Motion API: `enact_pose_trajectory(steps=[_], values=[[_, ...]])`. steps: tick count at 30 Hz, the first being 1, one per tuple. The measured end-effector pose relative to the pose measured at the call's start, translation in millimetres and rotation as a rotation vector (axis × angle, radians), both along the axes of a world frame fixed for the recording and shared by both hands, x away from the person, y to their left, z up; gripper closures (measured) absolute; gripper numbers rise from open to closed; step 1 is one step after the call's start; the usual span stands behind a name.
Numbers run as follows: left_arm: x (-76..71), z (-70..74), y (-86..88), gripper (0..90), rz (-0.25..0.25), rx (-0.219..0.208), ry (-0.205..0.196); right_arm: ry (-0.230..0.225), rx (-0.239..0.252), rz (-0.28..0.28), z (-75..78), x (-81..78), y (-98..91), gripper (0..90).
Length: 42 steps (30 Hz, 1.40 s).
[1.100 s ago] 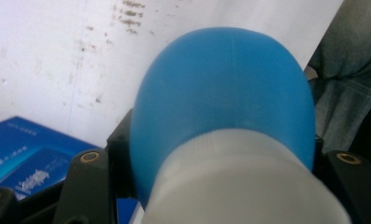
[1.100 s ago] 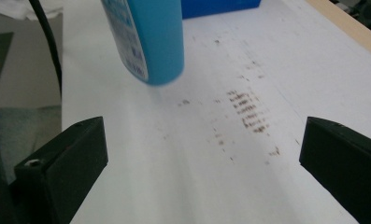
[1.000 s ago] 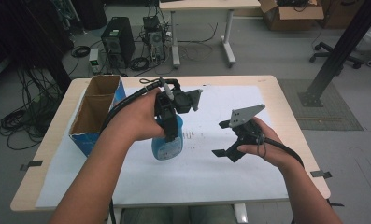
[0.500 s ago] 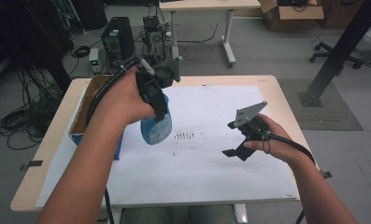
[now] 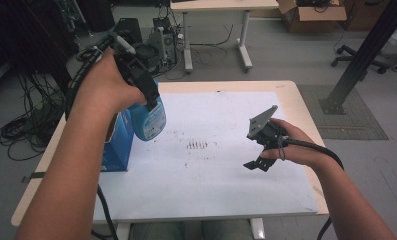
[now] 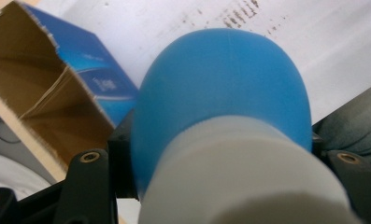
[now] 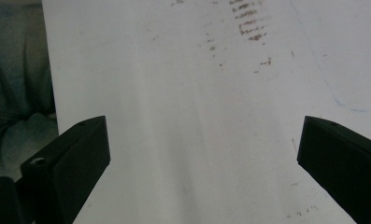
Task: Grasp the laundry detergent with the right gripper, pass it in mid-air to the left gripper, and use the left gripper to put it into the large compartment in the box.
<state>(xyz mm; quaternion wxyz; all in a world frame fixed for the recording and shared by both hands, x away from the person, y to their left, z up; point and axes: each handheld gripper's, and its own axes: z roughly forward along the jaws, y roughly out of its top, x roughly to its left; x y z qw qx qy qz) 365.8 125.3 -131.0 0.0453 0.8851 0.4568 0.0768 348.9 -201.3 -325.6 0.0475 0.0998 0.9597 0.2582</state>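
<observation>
Bottle: a blue spray bottle [image 5: 149, 119] is clamped by its white neck in the left gripper [image 5: 145, 91]; it has been lifted off the white sheet [image 5: 226, 185] and carried toward the table's left edge since a second ago.
Position now: the bottle is held in the air, just beside the open cardboard box [image 5: 117, 145] at the left edge, its base above the sheet's left margin.
Right gripper [image 5: 257, 150]: jaws are held wide apart with nothing between them, over the sheet's right half; little shift is noted.
Sheet: brown smudges [image 5: 197, 145] are left exposed at mid-sheet.
Judgement: the bottle is probably being taken to the box; lowering into a compartment remains.
</observation>
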Motion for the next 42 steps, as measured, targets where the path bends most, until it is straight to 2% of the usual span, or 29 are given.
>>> enact_pose_trajectory(steps=[6, 13, 20, 28, 33, 37, 42], values=[[3.0, 13.1, 17.7, 38.9, 0.051, -0.006, -0.001, 0.042, -0.078, 0.022, 2.4, -0.2, 0.3, 3.0], [5.1, 25.7, 39.0, 38.9, 0.127, -0.021, -0.007, 0.073, -0.138, 0.048, 9.4, -0.5, 1.1, 3.4], [9.3, 40.7, 59.8, 38.9, 0.231, -0.002, 0.002, 0.082, -0.161, 0.05, 14.0, 0.6, 0.3, 3.2], [14.4, 51.8, 90.5, 38.8, 0.381, -0.034, 0.003, 0.092, -0.18, 0.052, 15.2, 0.3, 1.3, 3.3], [16.9, 54.1, 107.3, 38.8, 0.468, -0.031, 0.001, 0.092, -0.181, 0.038, 14.9, 2.6, -0.1, 3.2], [19.4, 54.4, 117.9, 38.8, 0.504, -0.03, -0.011, 0.093, -0.178, 0.036, 14.4, 2.8, 0.0, 3.3], [23.7, 49.5, 128.4, 38.8, 0.524, -0.058, -0.004, 0.102, -0.183, 0.039, 12.8, 4.0, -0.6, 3.3]])
